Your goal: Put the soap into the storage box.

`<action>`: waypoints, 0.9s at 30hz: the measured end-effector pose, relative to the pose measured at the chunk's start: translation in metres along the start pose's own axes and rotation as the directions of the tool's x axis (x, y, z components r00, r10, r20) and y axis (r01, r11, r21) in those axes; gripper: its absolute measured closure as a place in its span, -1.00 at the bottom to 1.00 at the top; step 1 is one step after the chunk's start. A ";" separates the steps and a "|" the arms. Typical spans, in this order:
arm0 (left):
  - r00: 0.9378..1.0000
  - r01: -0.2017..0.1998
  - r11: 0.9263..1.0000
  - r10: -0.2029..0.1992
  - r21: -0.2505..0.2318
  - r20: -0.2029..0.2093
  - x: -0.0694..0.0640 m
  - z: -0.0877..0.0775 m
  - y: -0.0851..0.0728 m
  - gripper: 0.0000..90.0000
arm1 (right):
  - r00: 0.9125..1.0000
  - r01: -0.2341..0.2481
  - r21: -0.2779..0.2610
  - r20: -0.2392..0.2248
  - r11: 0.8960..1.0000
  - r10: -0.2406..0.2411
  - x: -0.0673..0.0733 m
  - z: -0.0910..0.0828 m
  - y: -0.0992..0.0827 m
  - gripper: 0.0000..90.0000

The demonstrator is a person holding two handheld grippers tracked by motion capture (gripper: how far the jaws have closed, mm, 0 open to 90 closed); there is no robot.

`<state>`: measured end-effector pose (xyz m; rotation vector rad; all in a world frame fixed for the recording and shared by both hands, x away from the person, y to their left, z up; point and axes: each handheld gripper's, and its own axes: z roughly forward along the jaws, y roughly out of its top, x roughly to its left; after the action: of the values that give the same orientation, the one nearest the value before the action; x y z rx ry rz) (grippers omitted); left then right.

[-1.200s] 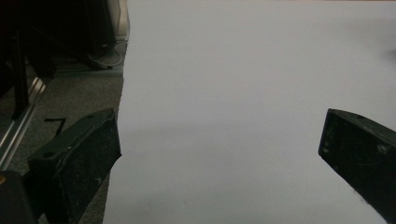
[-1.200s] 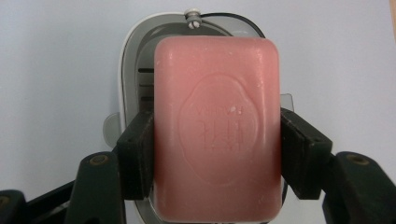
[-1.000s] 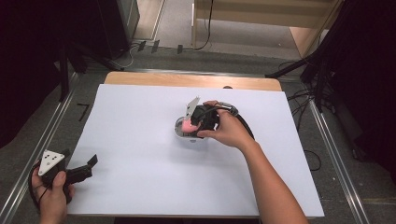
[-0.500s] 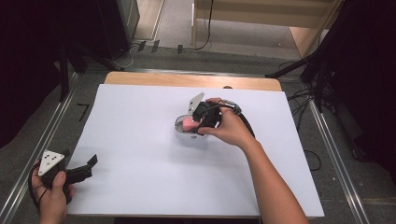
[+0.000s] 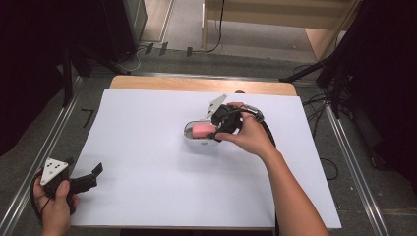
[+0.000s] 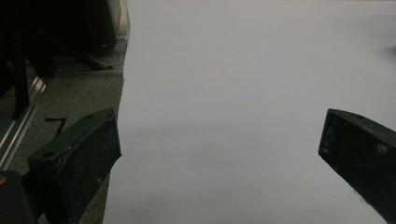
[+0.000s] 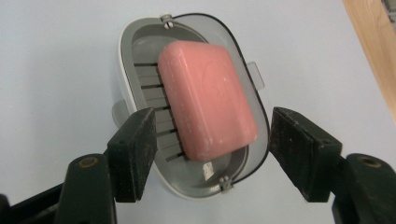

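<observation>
The soap [image 7: 208,100] is a pink bar with a smooth, matt, slightly waxy face and a faint stamped mark. It lies in a soap dish [image 7: 140,56] of smooth grey plastic with a slotted floor, a white outer shell and a dark translucent rim with small metal pins. The right gripper [image 7: 208,156] has jaws of black matt plastic, scuffed and dusty, with brass-coloured inserts at their bases. The left gripper [image 6: 219,151] has the same rough, speckled black finish. The table [image 5: 196,84] is pale wood at its far edge, covered by a white sheet [image 5: 147,182] that looks like smooth matt paper. Metal rails [image 5: 344,147] flank it.
</observation>
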<state>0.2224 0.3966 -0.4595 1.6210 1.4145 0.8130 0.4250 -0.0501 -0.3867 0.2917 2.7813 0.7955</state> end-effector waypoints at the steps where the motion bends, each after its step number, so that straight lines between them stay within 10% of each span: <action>1: 1.000 -0.001 1.000 0.001 0.001 -0.001 0.000 0.000 0.000 -1.00 | 1.000 -0.015 0.006 0.000 1.000 0.015 0.000 -0.001 -0.002 -0.27; 27: 1.000 -0.010 1.000 0.010 0.008 -0.004 -0.001 0.000 0.000 -1.00 | 0.977 -0.213 -0.007 0.019 0.977 0.213 0.010 -0.024 -0.051 -0.49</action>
<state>0.2224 0.3959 -0.4594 1.6345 1.4150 0.8183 0.4025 -0.1021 -0.3958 0.6025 2.7610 0.8411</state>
